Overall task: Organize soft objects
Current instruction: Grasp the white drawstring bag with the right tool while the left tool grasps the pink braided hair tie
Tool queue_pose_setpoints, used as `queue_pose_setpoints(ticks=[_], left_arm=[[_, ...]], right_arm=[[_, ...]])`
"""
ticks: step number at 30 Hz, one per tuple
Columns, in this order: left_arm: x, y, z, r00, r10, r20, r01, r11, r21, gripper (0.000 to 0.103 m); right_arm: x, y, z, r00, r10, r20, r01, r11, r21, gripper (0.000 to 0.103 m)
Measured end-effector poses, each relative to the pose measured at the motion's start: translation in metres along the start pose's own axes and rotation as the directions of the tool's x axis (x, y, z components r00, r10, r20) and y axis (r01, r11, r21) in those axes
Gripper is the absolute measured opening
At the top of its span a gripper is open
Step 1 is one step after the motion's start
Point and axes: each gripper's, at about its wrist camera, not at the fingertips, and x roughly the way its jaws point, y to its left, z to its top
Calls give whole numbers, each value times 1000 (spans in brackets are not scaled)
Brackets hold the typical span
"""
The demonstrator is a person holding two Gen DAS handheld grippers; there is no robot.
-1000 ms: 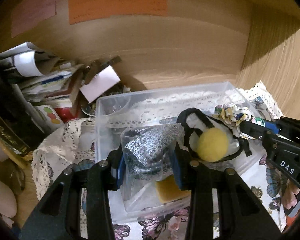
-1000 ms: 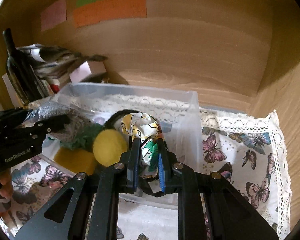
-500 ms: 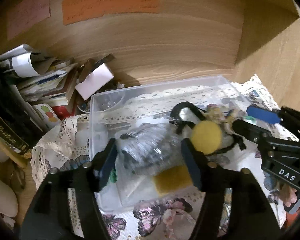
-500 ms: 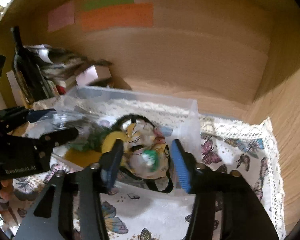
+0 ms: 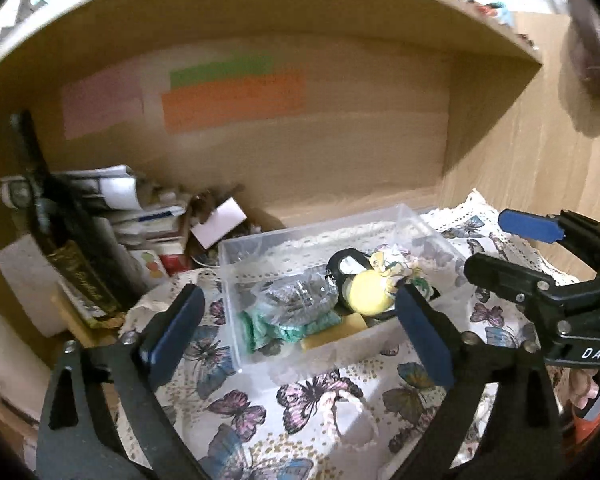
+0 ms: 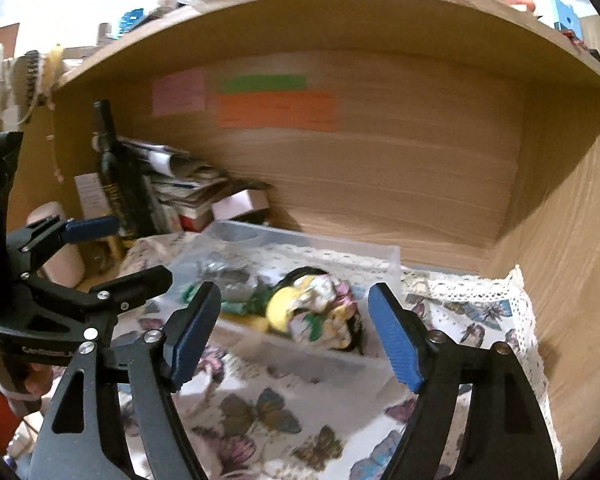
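A clear plastic box [image 5: 236, 336] [image 6: 392, 258] stands on the butterfly cloth inside a wooden shelf. In it lie a bagged grey knit [image 5: 296, 296], a green knit [image 5: 268, 328], a yellow sponge [image 5: 340, 330], a yellow ball [image 5: 370, 292] [image 6: 282, 304] on a black-strapped item, and a floral cloth [image 6: 324, 312]. My left gripper [image 5: 300, 332] is open and empty, pulled back in front of the box. My right gripper [image 6: 294, 328] is open and empty, also back from the box; it shows in the left wrist view [image 5: 516, 248].
A butterfly-print cloth [image 5: 308, 400] [image 6: 480, 316] with lace edging covers the shelf floor. A dark bottle [image 5: 60, 240] [image 6: 116, 176] and a pile of papers and boxes [image 5: 140, 216] fill the left corner. Coloured paper notes [image 6: 276, 110] hang on the back wall.
Both grippers opened, letting go of the bagged grey knit and the floral cloth into the box, then drew back and up away from it.
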Motion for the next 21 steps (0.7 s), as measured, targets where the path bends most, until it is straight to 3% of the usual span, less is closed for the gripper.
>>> queue_pose_setpoints(ticks=[2,10,18,21], left_arm=[[-9,-2,-4,1000,7,13,-8,1000,12,100],[-29,-9,-41,1000,25,-13,-24,999,36,102],[-25,10,-83,993,-12,-116,2,996,-86,102],[-22,17,-98,988,-3,-154,-15,993,-116,102]], right_arm=[[-6,7,-7,1000,22,-1,-22,1000,-1,82],[-7,28,-40,991,114,-67,-113,993,20,82],[6,41,-76,972,156,-174,-144,987,77,82],[15,44,-93,951,201,-234,-178,977,115,82]])
